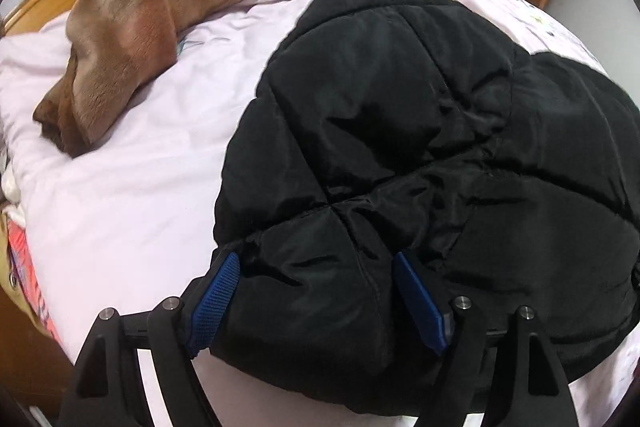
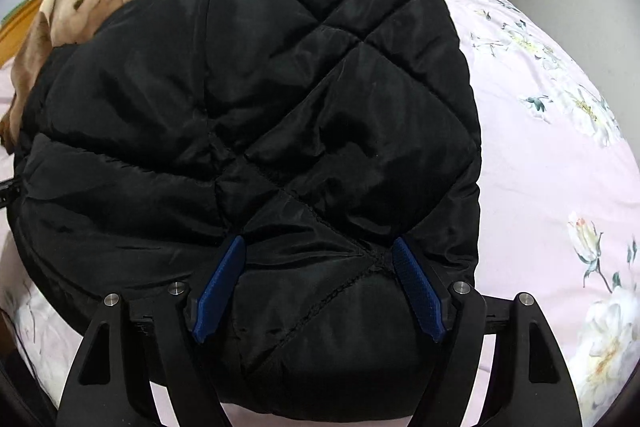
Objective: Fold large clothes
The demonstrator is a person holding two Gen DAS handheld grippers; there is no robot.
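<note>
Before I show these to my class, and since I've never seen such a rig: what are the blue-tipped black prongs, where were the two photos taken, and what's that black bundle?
A person holds one two-finger claw in each hand; a camera on each looks along its fingers. One picture is from the left claw, the other from the right claw. Both claws are spread wide around the near edge of a black quilted jacket, folded on a pale pink bedsheet. Whether the blue pads press it is unclear. A brown blanket lies behind.
</note>
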